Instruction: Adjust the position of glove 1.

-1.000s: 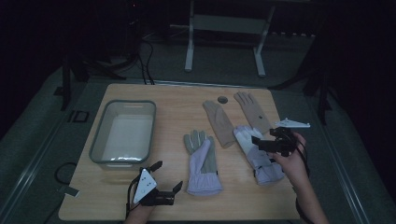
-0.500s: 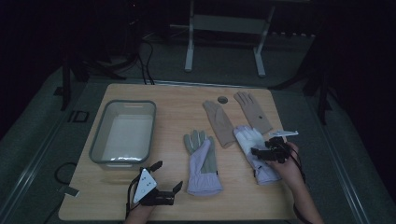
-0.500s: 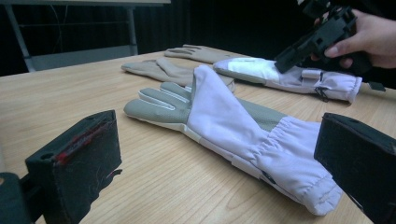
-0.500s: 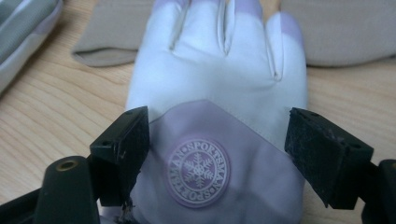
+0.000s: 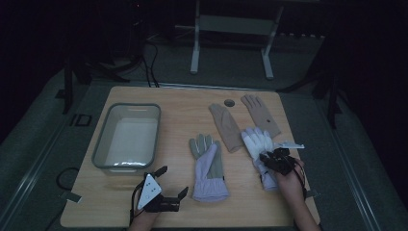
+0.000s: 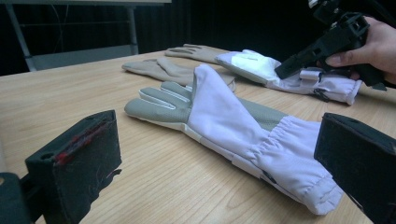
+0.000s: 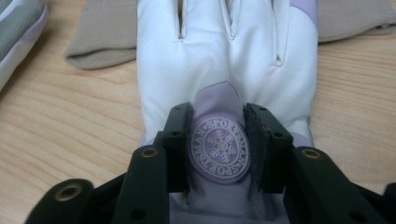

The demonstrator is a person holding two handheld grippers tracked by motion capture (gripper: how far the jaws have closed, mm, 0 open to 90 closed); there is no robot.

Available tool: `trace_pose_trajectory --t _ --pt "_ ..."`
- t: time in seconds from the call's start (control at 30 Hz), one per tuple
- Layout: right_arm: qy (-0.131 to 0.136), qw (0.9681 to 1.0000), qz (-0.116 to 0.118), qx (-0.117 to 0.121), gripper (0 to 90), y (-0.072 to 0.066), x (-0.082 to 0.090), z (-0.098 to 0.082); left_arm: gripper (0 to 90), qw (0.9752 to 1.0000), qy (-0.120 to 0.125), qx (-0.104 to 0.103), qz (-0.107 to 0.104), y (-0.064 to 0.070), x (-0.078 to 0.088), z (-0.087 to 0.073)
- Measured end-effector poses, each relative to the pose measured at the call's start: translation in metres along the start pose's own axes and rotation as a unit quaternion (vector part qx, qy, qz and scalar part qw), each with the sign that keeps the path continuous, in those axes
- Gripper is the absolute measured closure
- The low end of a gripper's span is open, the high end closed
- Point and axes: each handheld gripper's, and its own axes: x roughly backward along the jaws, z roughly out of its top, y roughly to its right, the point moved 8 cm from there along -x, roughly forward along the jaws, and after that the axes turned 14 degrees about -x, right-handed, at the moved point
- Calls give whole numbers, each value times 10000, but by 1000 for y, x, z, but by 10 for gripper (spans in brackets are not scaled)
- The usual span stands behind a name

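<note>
A white and lavender glove point(image 5: 256, 140) point(image 7: 224, 51) lies back up at the table's right. My right gripper point(image 5: 269, 159) point(image 7: 218, 116) is down on its wrist end. Its jaws have just been closing and now pinch the fabric on either side of a round snowflake badge point(image 7: 218, 147). The same gripper point(image 6: 299, 60) and its hand appear in the left gripper view, on that glove point(image 6: 252, 65). A lavender and grey glove point(image 5: 209, 168) point(image 6: 224, 116) lies at the table's middle front. My left gripper point(image 5: 174, 180) point(image 6: 219, 140) rests open at the front edge, pointing at it, nothing between its fingers.
Two tan gloves point(image 5: 226, 127) point(image 5: 262, 113) lie behind the white one; one of them point(image 7: 105, 37) is just beyond the white glove's fingers. A grey translucent bin point(image 5: 101, 144) stands at the left. A small dark round spot point(image 5: 229, 103) marks the table's far edge.
My right gripper has come down from above the white glove onto its wrist end, and its jaws have narrowed around the fabric. The left gripper has stayed put.
</note>
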Motion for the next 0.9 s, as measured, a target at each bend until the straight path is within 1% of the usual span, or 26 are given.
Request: trace_pose_trajectory --t 0.1,0.13,0.2,0.23,0.33,0.37,0.4,0.47,0.5,0.6,0.63,0.7,0.73,0.8,0.9 --pt "165 9995 -66 -247 717 -2 6 1 8 10000 0 7 9 0 0 0" --pt "226 9991 -82 -363 736 -2 9 2 8 10000 1 9 17 0 0 0" --pt "265 9983 -165 -490 765 -4 16 2 8 10000 12 26 12 0 0 0" --pt "264 9983 -211 -474 770 -5 19 2 8 10000 10 28 13 -1 0 0" --pt "353 9967 -174 -703 777 -9 29 1 8 10000 7 17 11 0 0 0" --pt "392 9961 -222 -757 779 -9 33 0 8 10000 11 15 9 0 0 0" --pt "443 9954 -277 -801 779 -9 37 0 8 10000 8 15 10 0 0 0" --pt "544 9934 -314 -960 779 -9 45 0 8 10000 11 25 11 0 0 0" --pt "599 9922 -367 -1034 779 -9 49 0 8 10000 12 28 11 0 0 0" --pt "656 9903 -457 -1138 781 -9 57 -1 8 10000 8 15 13 0 0 0" --pt "656 9902 -507 -1125 781 -9 60 -3 8 10000 6 15 14 0 0 0" --pt "695 9888 -566 -1192 781 -8 64 -7 8 10000 13 18 16 -1 0 0" --pt "696 9884 -631 -1196 781 -6 65 -9 8 10000 17 23 12 -1 0 0" --pt "657 9880 -616 -1253 780 -3 64 -14 8 10000 16 19 4 -1 0 0" --pt "550 9885 -707 -1221 773 2 56 -22 8 10000 4 -1 -15 0 0 0"
